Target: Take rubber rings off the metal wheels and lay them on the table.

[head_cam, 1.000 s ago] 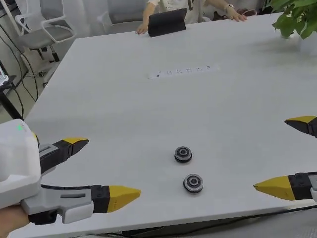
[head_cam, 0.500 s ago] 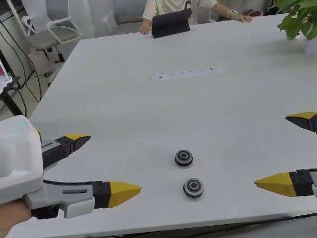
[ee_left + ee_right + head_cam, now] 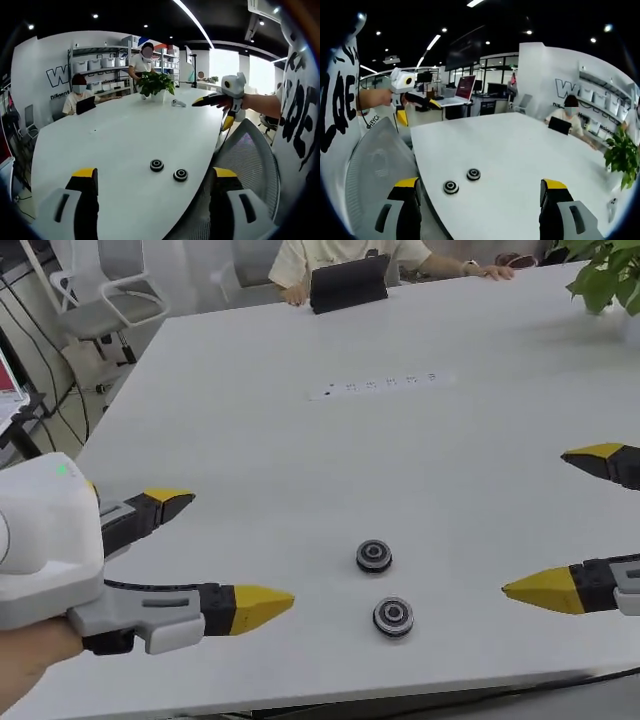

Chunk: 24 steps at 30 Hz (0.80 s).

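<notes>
You are at the very start of the job. The far wheel (image 3: 373, 556) and the near wheel (image 3: 393, 617) lie flat on the white counter (image 3: 300, 460), close to its near edge. They sit just beside each other but do not touch, and they are between your two tools. Each wheel has its rubber ring (image 3: 379, 618) on, which I think is the dark band round it. Your left tool (image 3: 240, 549) is spread wide and holds nothing; it hangs over the counter to the left of the wheels. Your right tool (image 3: 535, 521) is spread wide too, holds nothing, and hangs to the right of them. Next, I think you should bring one tool down to hold a wheel so it can't slide, then pinch the ring's edge with the other tool and peel it off
</notes>
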{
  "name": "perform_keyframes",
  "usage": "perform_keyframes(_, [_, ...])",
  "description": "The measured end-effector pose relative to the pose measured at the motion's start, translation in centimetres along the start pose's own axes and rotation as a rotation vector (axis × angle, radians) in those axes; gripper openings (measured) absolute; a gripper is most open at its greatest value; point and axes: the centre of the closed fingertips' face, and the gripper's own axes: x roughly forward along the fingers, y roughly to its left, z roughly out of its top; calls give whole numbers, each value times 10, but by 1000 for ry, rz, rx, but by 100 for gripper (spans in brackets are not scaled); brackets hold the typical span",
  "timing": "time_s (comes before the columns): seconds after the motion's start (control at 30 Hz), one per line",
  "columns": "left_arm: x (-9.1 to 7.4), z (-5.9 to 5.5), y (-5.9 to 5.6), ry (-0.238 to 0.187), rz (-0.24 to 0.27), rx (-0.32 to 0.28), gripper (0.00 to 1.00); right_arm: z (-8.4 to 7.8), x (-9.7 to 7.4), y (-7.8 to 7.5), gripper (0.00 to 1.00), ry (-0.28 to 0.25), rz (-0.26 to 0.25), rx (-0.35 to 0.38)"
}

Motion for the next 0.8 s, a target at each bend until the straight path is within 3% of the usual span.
perform_keyframes(0.8, [26, 15, 1, -2, -56, 89, 88, 6, 28, 3, 99, -4, 87, -52])
